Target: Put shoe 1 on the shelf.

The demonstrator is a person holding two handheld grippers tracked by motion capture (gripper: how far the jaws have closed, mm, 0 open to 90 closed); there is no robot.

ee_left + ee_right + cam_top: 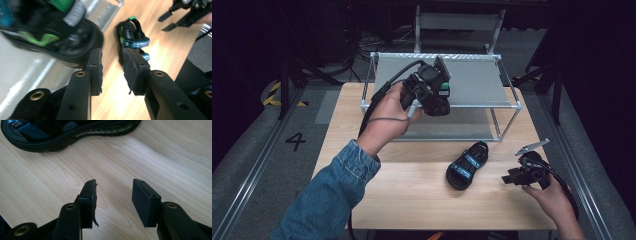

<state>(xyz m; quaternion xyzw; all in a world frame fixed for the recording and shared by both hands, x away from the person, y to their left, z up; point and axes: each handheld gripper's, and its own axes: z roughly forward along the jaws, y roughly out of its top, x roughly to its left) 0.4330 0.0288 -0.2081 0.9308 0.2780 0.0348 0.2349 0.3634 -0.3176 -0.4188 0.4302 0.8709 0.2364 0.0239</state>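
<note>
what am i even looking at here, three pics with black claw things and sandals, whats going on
A person sits at a wooden table and holds a hand-operated two-jaw gripper in each hand; there is no robot arm. The high view looks down from above the person. The other two pictures come from small cameras riding on each gripper, looking along its own black jaws.

The left gripper is raised over a metal-framed rack at the back of the table. One sandal lies on the rack's grey shelf just past its jaws, which stand apart with nothing between them.

A second black sandal with blue straps lies on the table. The right gripper rests near it, jaws open and empty, pointing towards it.

It looks as if the sandals are being moved onto the rack, one placed, one to go.
</note>
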